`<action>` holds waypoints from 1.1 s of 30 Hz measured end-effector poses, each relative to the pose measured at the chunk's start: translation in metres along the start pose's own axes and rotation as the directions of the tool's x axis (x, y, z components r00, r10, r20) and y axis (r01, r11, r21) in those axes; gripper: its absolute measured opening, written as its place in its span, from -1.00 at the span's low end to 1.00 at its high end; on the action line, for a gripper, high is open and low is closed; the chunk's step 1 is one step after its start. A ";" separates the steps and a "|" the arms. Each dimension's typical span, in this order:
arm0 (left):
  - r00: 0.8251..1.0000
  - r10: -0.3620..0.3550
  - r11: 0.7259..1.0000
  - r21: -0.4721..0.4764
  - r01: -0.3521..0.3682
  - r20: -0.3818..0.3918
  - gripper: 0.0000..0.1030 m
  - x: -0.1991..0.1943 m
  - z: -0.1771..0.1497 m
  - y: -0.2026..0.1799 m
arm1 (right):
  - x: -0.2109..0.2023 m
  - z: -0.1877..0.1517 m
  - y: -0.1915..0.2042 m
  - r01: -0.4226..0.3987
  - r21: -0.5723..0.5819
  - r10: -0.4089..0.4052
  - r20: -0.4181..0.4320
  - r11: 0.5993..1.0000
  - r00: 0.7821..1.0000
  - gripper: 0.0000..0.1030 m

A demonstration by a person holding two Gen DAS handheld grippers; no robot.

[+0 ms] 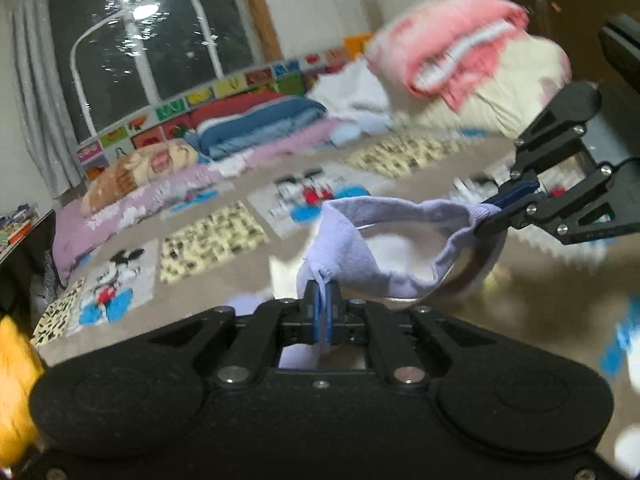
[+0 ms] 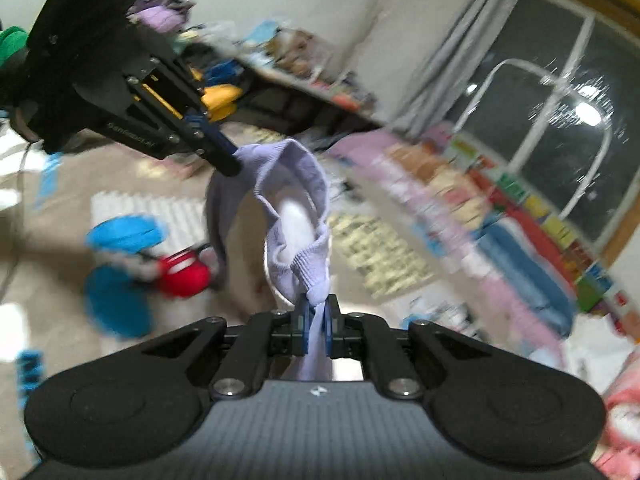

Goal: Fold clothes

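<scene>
Underneath everything lies a beige play mat [image 1: 224, 264] printed with cartoon mouse figures in red, blue and black and with yellow patterned squares; it covers the floor and is smeared by blur in both views. Along its far edge runs a lilac quilt [image 1: 132, 208], carrying a cartoon-print pillow [image 1: 148, 168] and a stack of folded blue bedding [image 1: 260, 124]. Behind these a border of bright picture tiles [image 1: 208, 94] skirts the wall under a dark window [image 1: 152, 32], which reflects a ceiling light and has a white tube frame in front of it. A grey curtain [image 1: 36, 92] hangs at the window's side. In the right wrist view a cluttered dark shelf [image 2: 304, 84] lines the adjoining wall. A heap of pink and cream laundry [image 1: 468, 60] sits high at the right of the left wrist view, too blurred to sort.

Between the two tools hangs a pale lavender sock [image 1: 384, 248], stretched open at its cuff and held clear above the mat. The left tool [image 1: 322, 304] is pinched fully closed on one edge of the cuff. The right tool [image 2: 316, 320] is narrowly closed on the opposite edge, with fabric bunched between its blue pads [image 2: 306, 326]. The sock's body sags in a loop between them, possibly inside out.
</scene>
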State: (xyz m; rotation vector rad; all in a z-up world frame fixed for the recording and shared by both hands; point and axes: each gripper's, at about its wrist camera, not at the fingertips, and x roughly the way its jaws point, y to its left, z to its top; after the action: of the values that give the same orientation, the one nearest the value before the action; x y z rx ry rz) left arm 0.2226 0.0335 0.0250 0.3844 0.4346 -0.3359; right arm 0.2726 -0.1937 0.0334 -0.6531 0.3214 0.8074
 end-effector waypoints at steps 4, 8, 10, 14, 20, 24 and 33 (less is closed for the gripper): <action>0.999 -0.016 0.998 0.062 0.019 -0.034 -1.00 -0.027 -0.037 -0.035 | -0.012 -0.028 0.067 -0.055 -0.045 0.053 -0.052 0.997 0.997 -0.83; 0.997 -0.039 0.993 0.106 0.047 -0.072 -1.00 -0.045 -0.063 -0.061 | -0.025 -0.044 0.112 -0.095 -0.042 0.092 -0.086 0.995 0.992 -0.83; 0.995 -0.054 0.992 0.108 0.064 -0.090 -1.00 -0.051 -0.073 -0.072 | -0.031 -0.048 0.124 -0.101 -0.023 0.098 -0.096 0.995 0.991 -0.83; 0.991 -0.074 0.993 0.083 0.084 -0.113 -1.00 -0.063 -0.091 -0.087 | -0.042 -0.055 0.144 -0.100 0.001 0.100 -0.110 0.995 0.989 -0.83; 0.979 -0.107 0.991 0.059 0.118 -0.172 -1.00 -0.076 -0.116 -0.108 | -0.054 -0.071 0.171 -0.143 0.011 0.142 -0.169 0.990 0.975 -0.82; 0.961 -0.142 0.989 0.014 0.149 -0.236 -1.00 -0.078 -0.133 -0.116 | -0.054 -0.083 0.189 -0.146 -0.006 0.141 -0.220 0.989 0.965 -0.76; 0.934 -0.230 0.937 -0.319 0.138 -0.272 -0.14 -0.084 -0.155 -0.082 | -0.083 -0.099 0.204 -0.185 0.098 0.202 -0.218 0.978 0.955 -0.47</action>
State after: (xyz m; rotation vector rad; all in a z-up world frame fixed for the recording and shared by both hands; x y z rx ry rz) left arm 0.0661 0.0476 -0.0892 0.0986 0.8192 -0.3912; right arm 0.0620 -0.2002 -0.0846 -0.6492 0.6302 0.9044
